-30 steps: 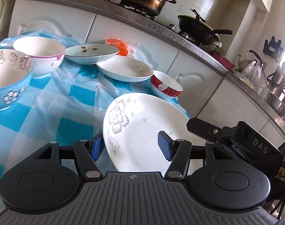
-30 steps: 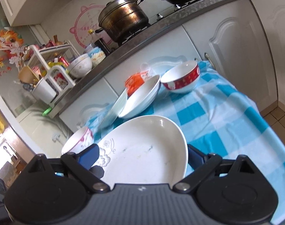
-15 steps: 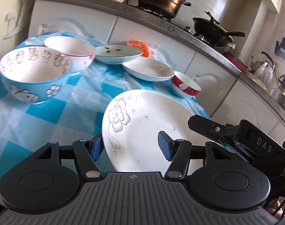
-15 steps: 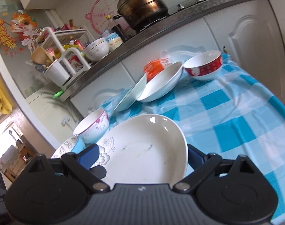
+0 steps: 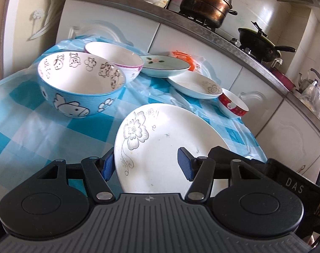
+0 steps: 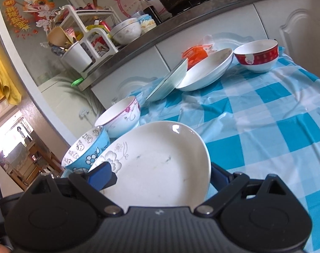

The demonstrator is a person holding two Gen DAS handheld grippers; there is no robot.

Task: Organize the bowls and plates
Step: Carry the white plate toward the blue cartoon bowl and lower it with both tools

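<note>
A large white plate (image 5: 160, 143) with a grey flower print hangs over the blue checked tablecloth (image 6: 265, 126), carried by both grippers. My left gripper (image 5: 147, 166) is shut on its near rim, one pad under the edge and one on the face. My right gripper (image 6: 160, 177) clamps the same plate (image 6: 160, 168) from the other side. On the cloth stand a blue cartoon bowl (image 5: 80, 88), a pink-trimmed white bowl (image 5: 115, 61), a pale green plate (image 5: 164, 65), a white deep plate (image 5: 195, 86) and a red bowl (image 5: 233, 105).
An orange packet (image 5: 183, 55) lies behind the plates. The steel counter behind the table holds a big pot (image 5: 206, 2), a black wok (image 5: 259, 44), stacked bowls (image 6: 126, 31) and a white rack (image 6: 84, 31). White cabinet doors close off the table's far side.
Both grippers have carried the plate to the left along the table. The blue cartoon bowl and the pink-trimmed bowl now sit closer in front; the red bowl has slid away to the right.
</note>
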